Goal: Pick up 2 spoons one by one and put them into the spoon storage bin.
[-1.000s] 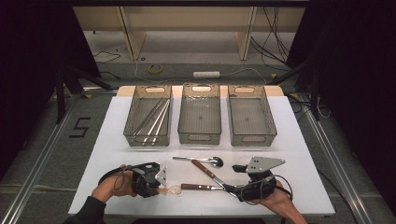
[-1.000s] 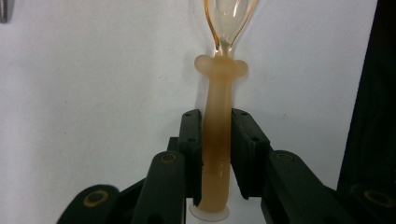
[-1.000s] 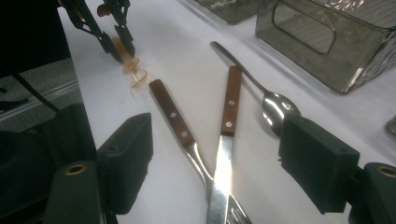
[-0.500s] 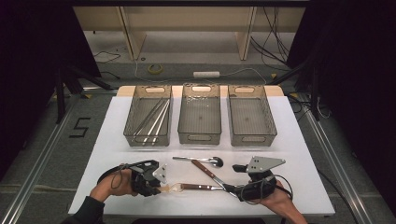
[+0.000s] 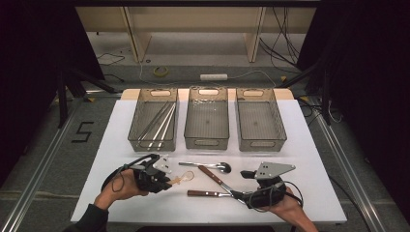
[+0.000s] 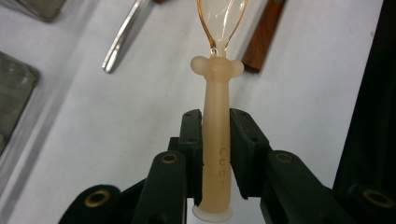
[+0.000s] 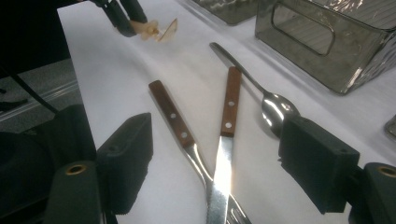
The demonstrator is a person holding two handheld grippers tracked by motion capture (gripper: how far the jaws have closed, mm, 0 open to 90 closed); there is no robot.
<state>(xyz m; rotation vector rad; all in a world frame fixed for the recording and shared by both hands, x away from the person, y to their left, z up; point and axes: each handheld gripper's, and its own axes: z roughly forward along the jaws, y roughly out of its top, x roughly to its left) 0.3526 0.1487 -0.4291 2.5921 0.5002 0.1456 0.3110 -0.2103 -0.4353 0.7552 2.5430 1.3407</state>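
A clear plastic spoon [image 5: 183, 178] with a pale beige handle [image 6: 215, 121] hangs just above the white table, bowl pointing right. My left gripper [image 5: 167, 181] is shut on that handle, both pads [image 6: 191, 135] pressing its sides. At the front right, my right gripper [image 5: 246, 188] stands open, jaws wide, low over two crossed wooden-handled pieces: a serrated knife [image 7: 228, 107] and a fork [image 7: 170, 114]. Nothing touches its pads [image 7: 126, 154]. A metal spoon [image 7: 275, 107] lies just beyond them, seen from above as the spoon [image 5: 212, 166] at the table's middle.
Three grey bins stand in a row at the back: the left bin [image 5: 150, 144] holds several long metal utensils [image 5: 159, 121]; the middle bin [image 5: 207, 143] and right bin [image 5: 261, 144] look bare. The white table [image 5: 309, 145] ends close behind both hands.
My left gripper has lifted a little and drifted away from the front edge, carrying the plastic spoon. The right gripper has stayed where it was.
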